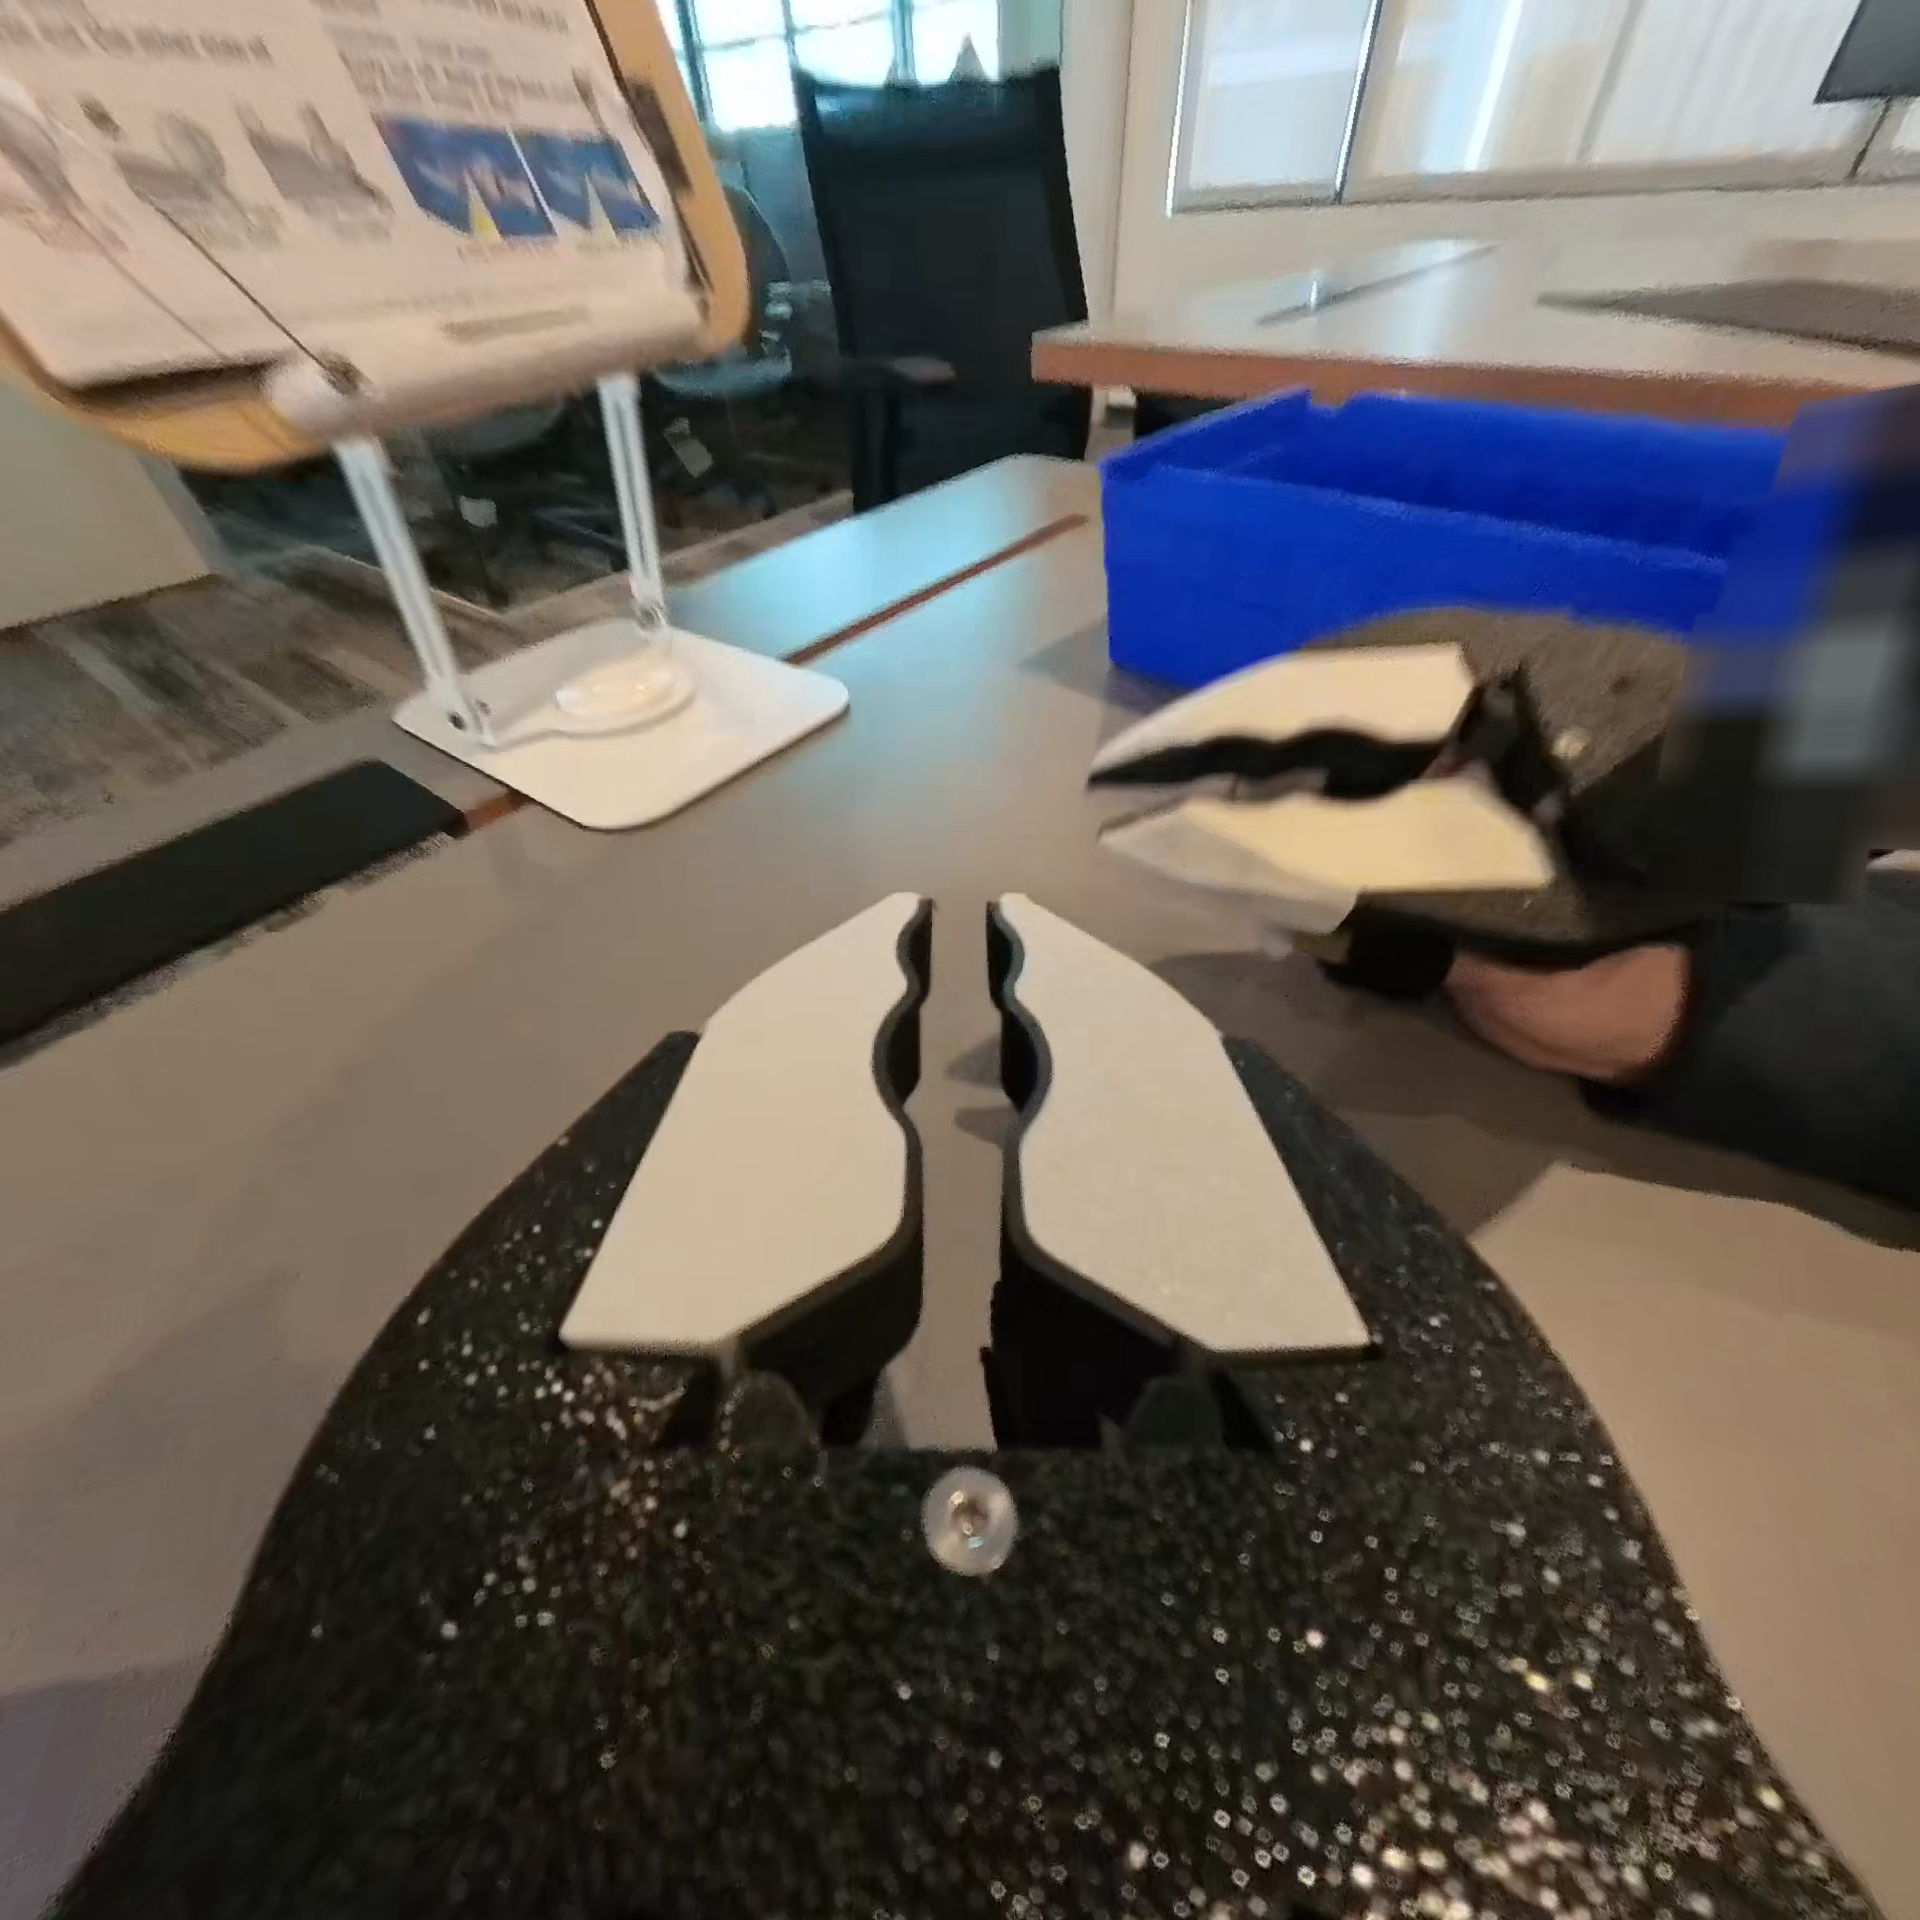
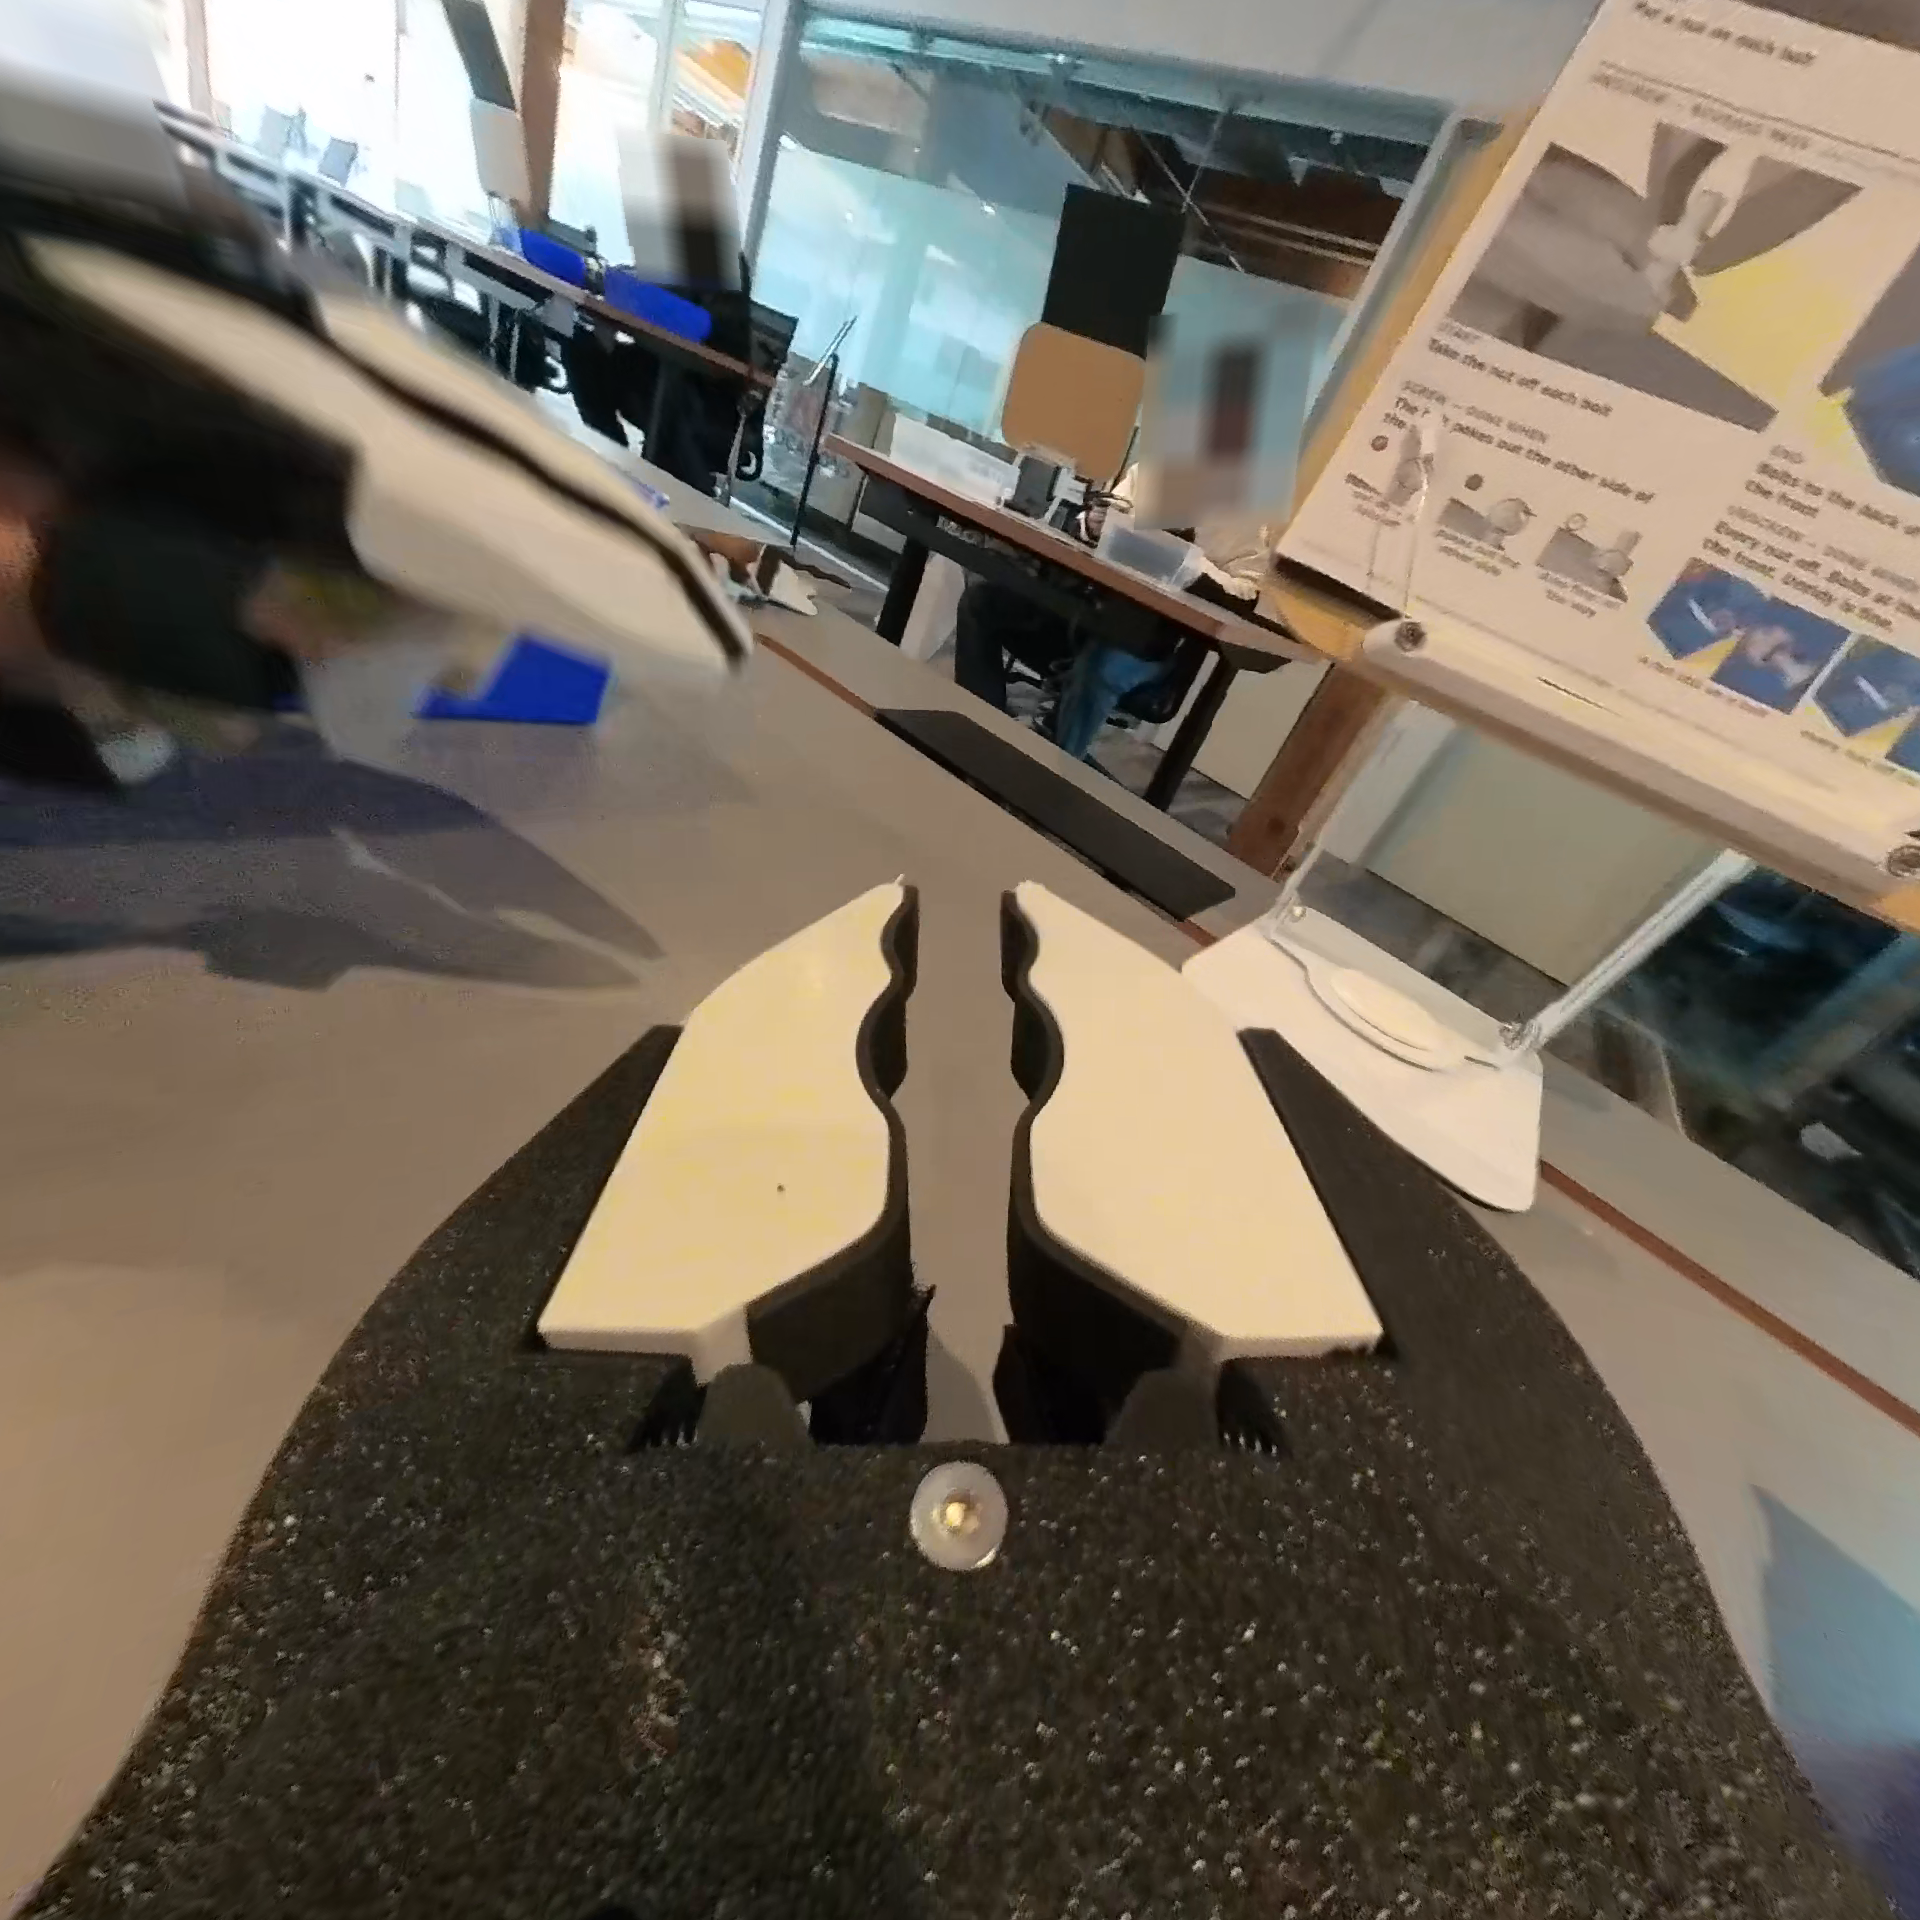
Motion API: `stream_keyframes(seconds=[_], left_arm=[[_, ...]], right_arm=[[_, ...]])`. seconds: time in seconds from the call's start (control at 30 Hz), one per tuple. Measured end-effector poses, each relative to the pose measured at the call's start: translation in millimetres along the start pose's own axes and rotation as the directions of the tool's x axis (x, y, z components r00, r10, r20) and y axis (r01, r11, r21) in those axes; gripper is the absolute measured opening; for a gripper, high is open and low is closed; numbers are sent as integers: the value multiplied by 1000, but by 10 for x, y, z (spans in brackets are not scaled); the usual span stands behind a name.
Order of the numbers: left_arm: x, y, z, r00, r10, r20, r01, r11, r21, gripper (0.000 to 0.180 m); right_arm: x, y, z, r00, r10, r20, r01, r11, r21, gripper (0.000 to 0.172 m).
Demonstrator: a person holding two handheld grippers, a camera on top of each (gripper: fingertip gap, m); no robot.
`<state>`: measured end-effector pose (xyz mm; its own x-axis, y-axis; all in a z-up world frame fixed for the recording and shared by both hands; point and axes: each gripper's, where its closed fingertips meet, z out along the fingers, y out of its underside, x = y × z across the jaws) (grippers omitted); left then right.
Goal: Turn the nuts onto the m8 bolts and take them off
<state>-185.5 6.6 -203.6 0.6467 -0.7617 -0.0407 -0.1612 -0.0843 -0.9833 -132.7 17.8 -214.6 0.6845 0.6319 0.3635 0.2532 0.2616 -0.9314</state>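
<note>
Both grippers, left and right, held fingers narrowly apart over bare table, gripping nothing. No nuts or bolts showed (perhaps in the bin beyond the left fingers); reaching there seemed wise.

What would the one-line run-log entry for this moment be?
left tongs: narrowly open, empty | right tongs: narrowly open, empty | blue bin: on table | nuts, bolts: none visible

Table: plain grey, thin brown seam stripe. Bin: solid blue. Stand base: white. Instruction sheet: white, grey, yellow and blue picture panels. Gripper fingers: white tops, black inner pads; body black, silver-speckled.
</note>
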Motion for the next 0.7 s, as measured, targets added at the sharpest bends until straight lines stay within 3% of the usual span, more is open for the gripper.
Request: stream_keyframes(seconds=[0.13,0.23,0.33,0.4,0.5,0.6,0.7], left_arm=[[-82,-415,-573,995,-67,72,63,997,55,18],[-415,-479,-1113,983,-12,185,26,997,-72,22],[-872,-433,-1619,956,205,210,-138,946,-293,22],[-1177,-283,-1834,930,347,121,-257,850,-460,23],[-1530,197,-1995,905,404,-131,-379,629,-679,27],[-1706,651,-2040,888,306,-343,-453,455,-767,31],[-1795,941,-2026,876,180,-447,-482,356,-800,28]], right_arm=[[-48,-23,0,1000,-19,21,19,1000,17,14],[-51,-29,7,1000,-4,30,4,1000,23,14],[-63,-40,11,999,6,42,-7,999,32,14],[-79,-41,14,999,5,52,-6,999,33,14],[-104,-39,20,998,-5,63,3,1000,30,14],[-118,-35,23,998,-11,68,10,1000,28,14],[-120,-31,28,997,-8,71,7,1000,25,14]])
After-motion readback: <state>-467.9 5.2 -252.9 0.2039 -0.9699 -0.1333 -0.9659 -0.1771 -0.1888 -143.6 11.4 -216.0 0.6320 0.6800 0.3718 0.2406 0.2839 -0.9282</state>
